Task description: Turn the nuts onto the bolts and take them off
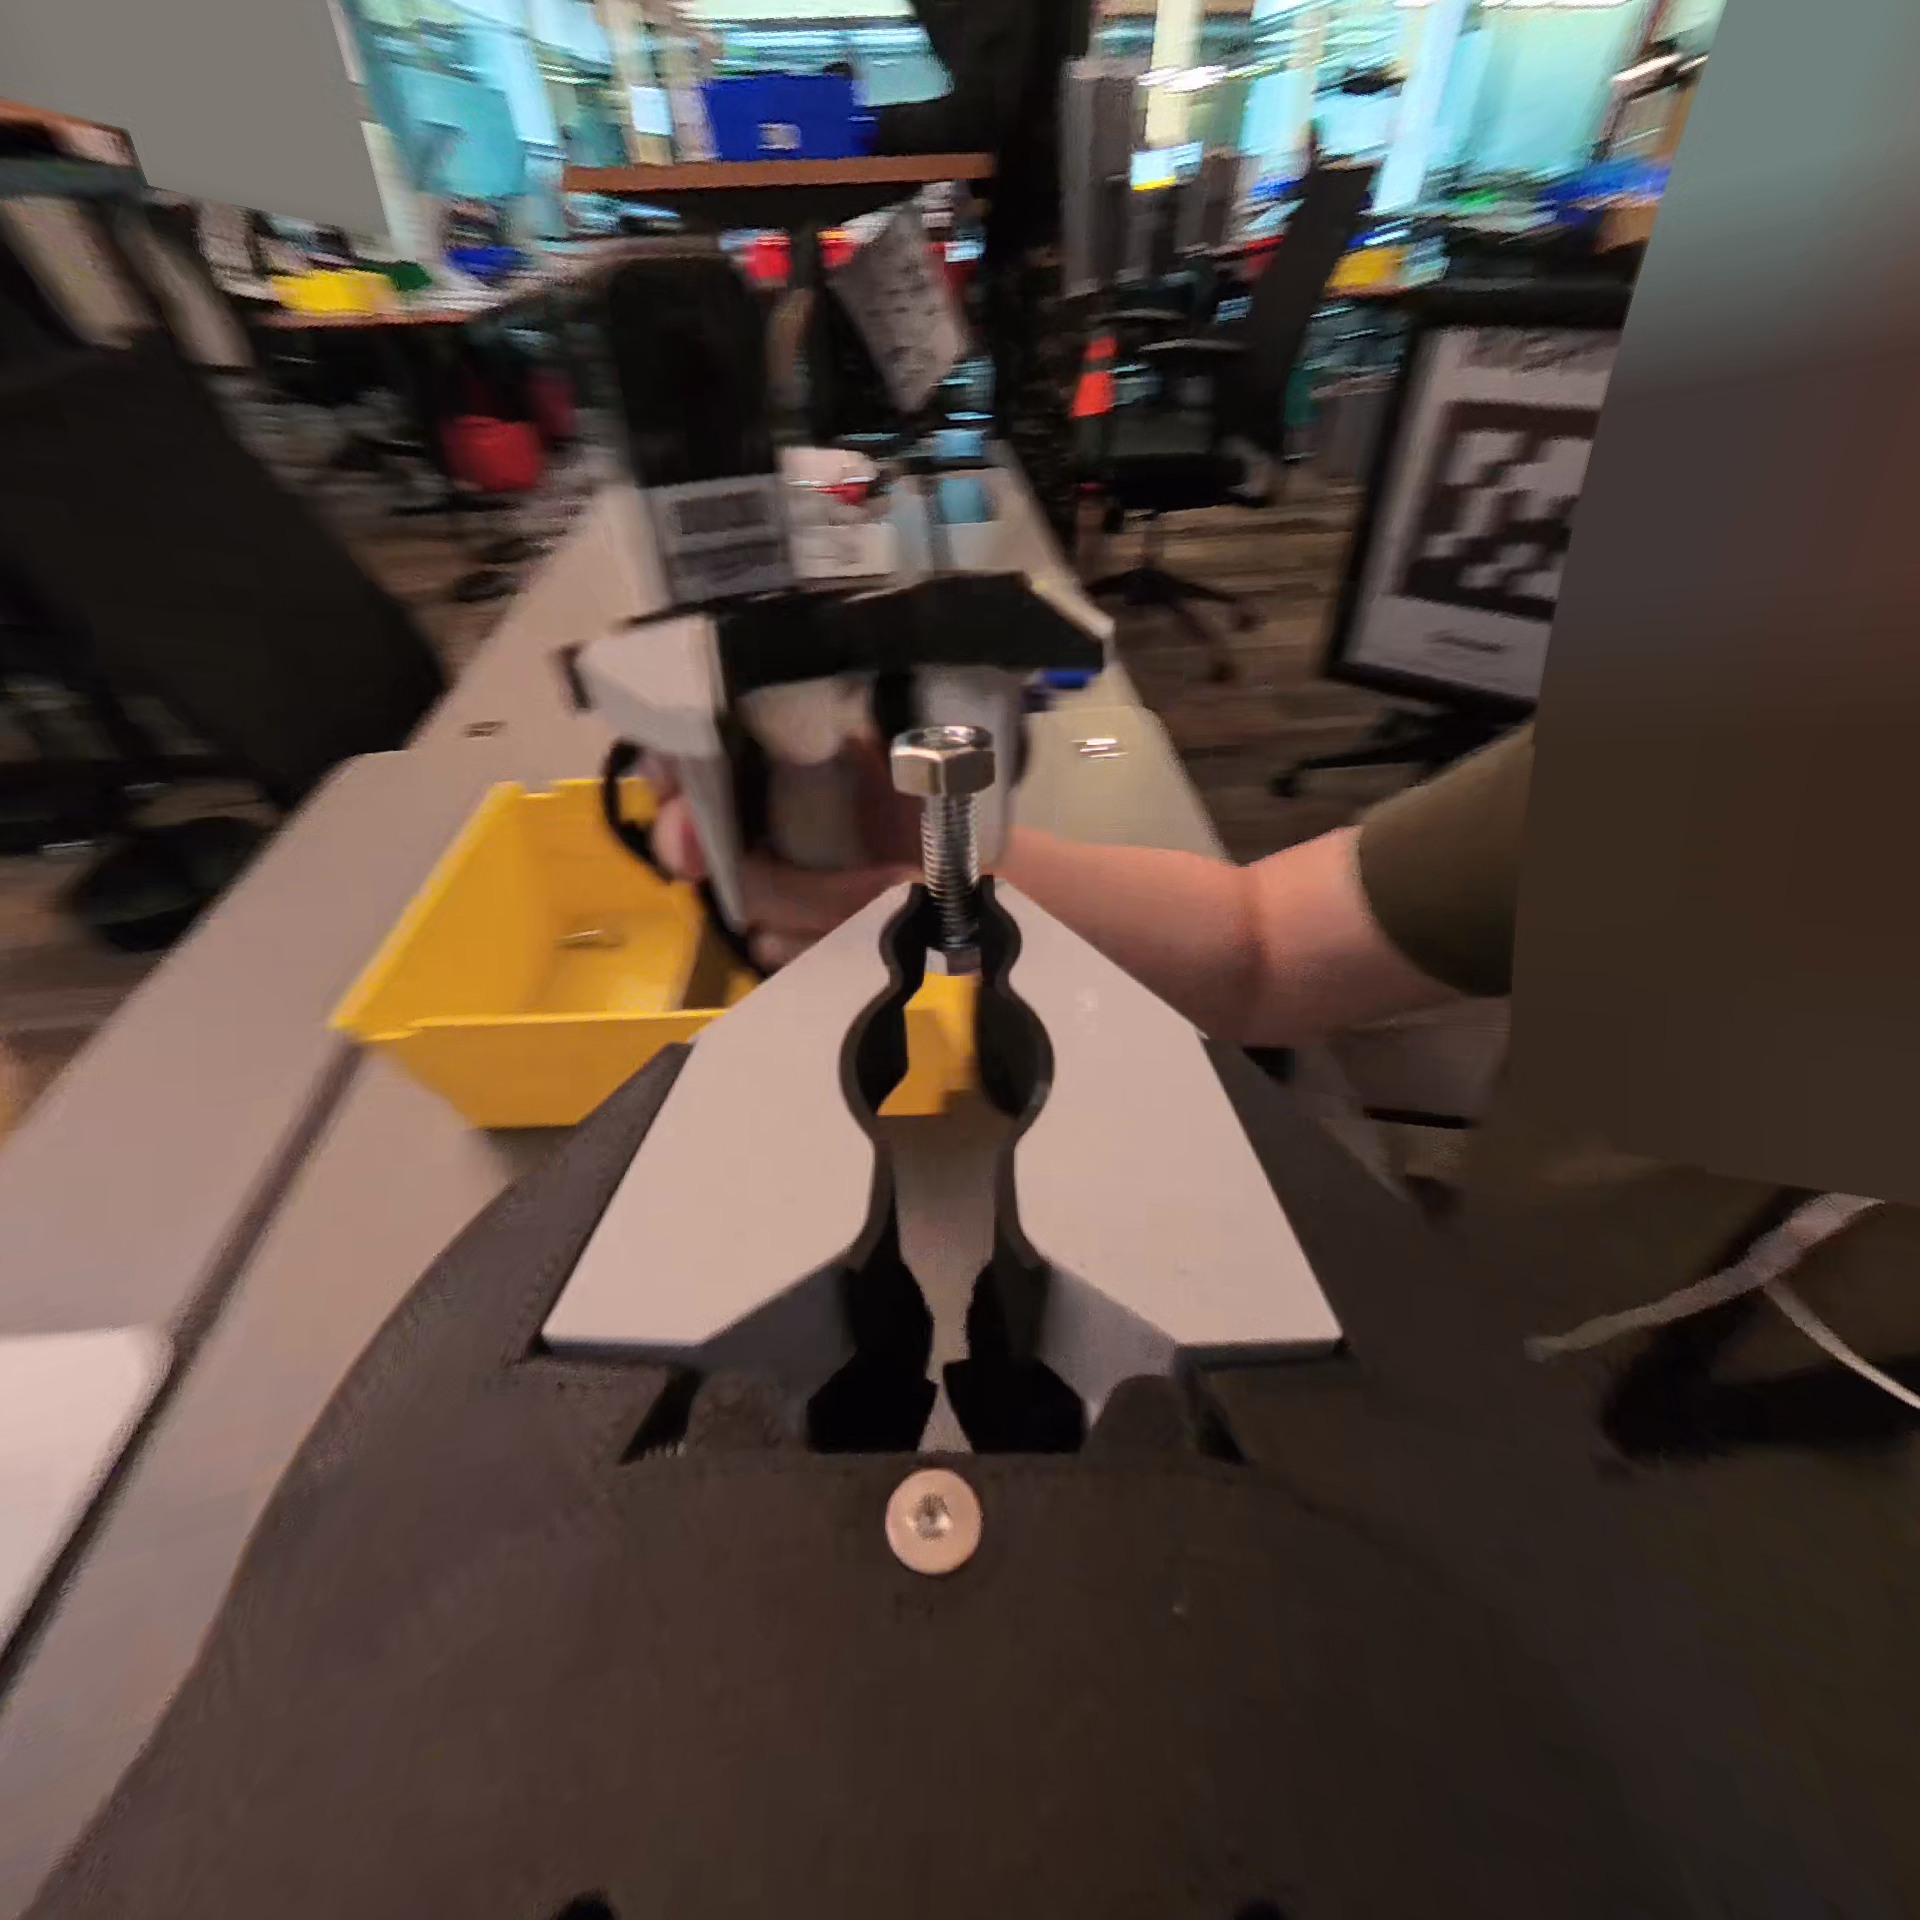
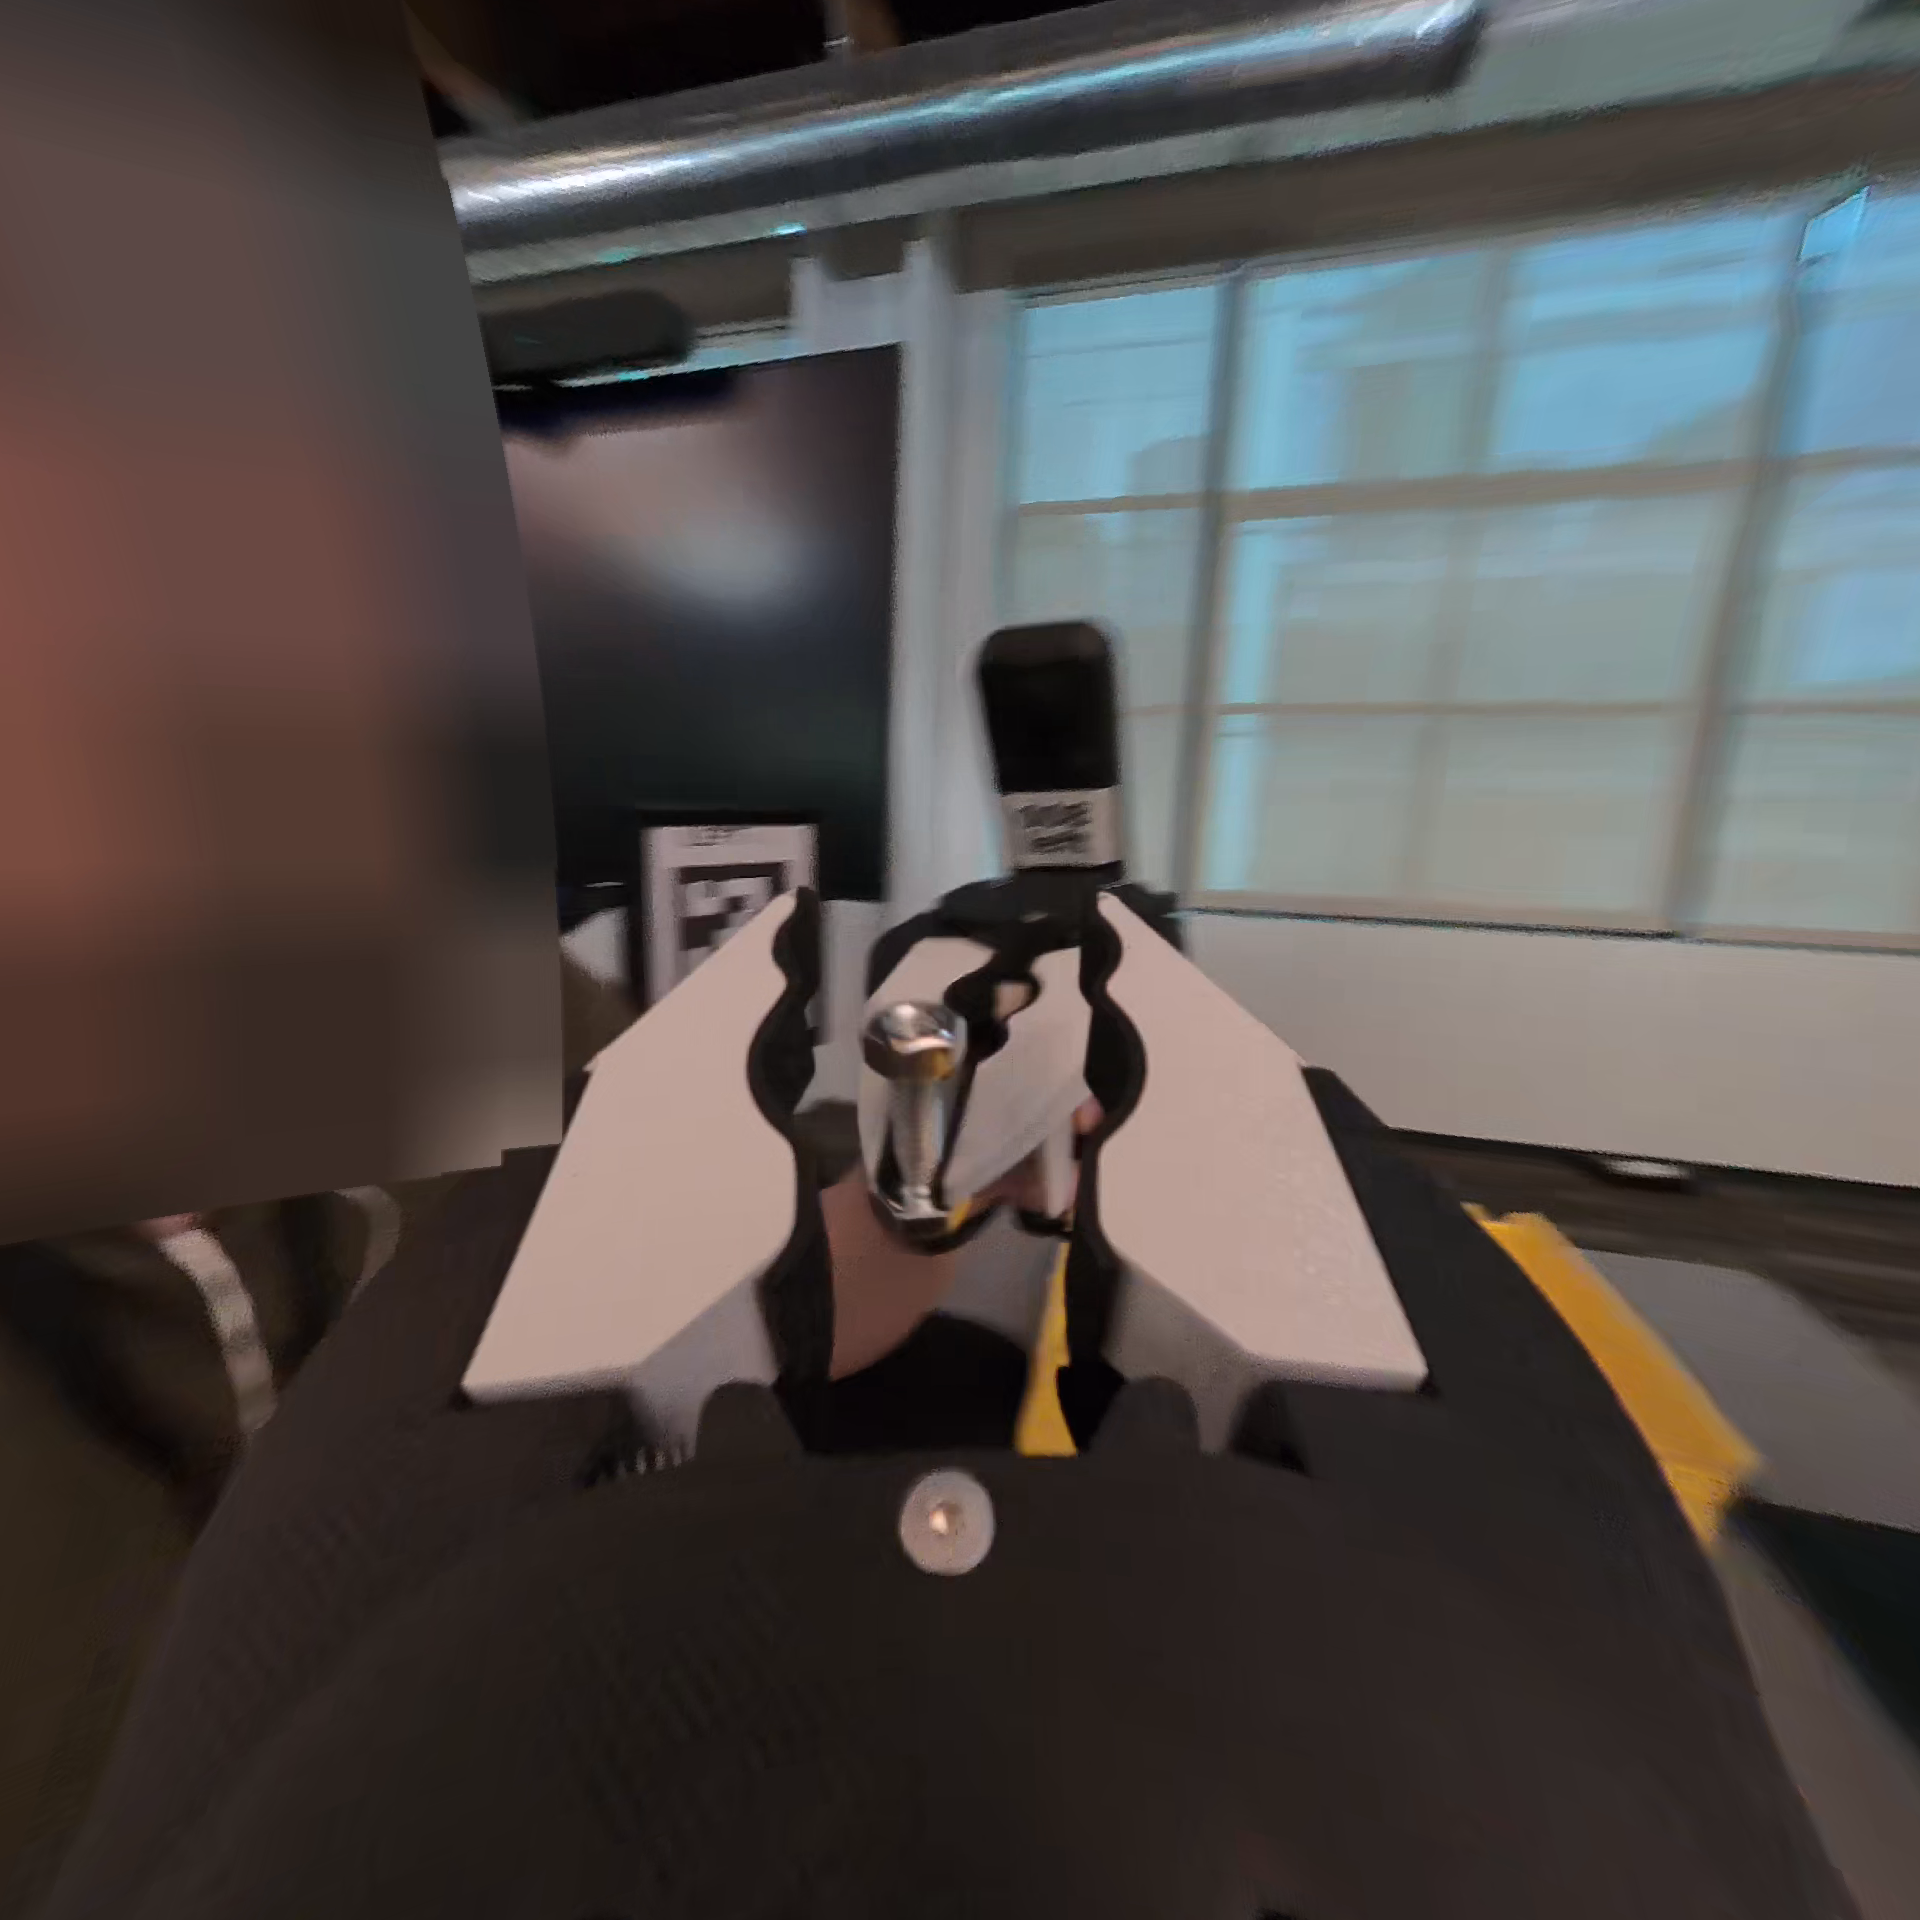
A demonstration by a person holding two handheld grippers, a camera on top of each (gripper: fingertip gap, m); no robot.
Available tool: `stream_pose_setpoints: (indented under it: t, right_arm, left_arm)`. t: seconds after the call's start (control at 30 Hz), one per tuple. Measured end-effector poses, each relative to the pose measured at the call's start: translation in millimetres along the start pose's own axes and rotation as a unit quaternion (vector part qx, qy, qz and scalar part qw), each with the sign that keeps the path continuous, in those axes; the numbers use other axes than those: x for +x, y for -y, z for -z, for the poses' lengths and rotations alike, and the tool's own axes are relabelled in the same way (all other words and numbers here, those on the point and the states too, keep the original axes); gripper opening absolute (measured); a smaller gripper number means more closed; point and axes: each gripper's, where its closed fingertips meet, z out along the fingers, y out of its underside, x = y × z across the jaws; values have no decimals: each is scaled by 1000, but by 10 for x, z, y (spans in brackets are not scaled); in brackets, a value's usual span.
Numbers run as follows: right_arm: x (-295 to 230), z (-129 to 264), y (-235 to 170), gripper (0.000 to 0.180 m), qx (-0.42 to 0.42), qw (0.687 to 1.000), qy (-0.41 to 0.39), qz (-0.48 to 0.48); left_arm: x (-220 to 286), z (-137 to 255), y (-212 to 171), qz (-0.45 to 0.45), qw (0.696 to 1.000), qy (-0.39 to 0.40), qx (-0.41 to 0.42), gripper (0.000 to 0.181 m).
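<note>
Bolt point(image 1: 948, 831) stands upright, pinched in left gripper point(image 1: 951, 925) jaws; right gripper point(image 2: 940, 1039) jaws spread, empty.

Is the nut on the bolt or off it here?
On. The nut sits threaded at the top end of the upright bolt, whose lower end the left claw clamps.

Shiny threaded steel bolt point(image 1: 949, 894) and nut point(image 1: 942, 761) – glossy yellow plastic bin point(image 1: 499, 997), smooth matt grey worktop point(image 1: 208, 997), rough black gripper body – matt.
</note>
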Motion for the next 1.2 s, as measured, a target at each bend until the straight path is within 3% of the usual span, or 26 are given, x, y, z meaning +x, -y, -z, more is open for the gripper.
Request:
stream_pose_setpoints:
  t: [0.03,0.13,0.2,0.3,0.77,1.1,1.2]
  right_arm:
    - [80,34,89,49,13,998,-46,34]
    - [190,143,338,44,49,975,-163,145]
    - [198,135,350,46,34,957,-206,203]
    - [134,-11,198,45,-11,949,-199,245]
    - [331,37,36,41,-44,937,-234,256]
    - [414,69,-23,16,-58,938,-245,239]
    - [409,72,-33,16,-64,943,-235,228]
  left_arm:
    - [-132,32,3,-19,998,52,-2,8]
    - [-470,181,51,-86,976,202,-5,8]
    - [-563,242,81,-131,956,263,-9,7]
    - [-566,229,104,-176,938,297,-19,7]
    - [-610,280,143,-191,927,324,-13,7]
    - [-606,263,129,-199,924,326,-23,7]
    - [-595,259,122,-194,927,319,-24,7]
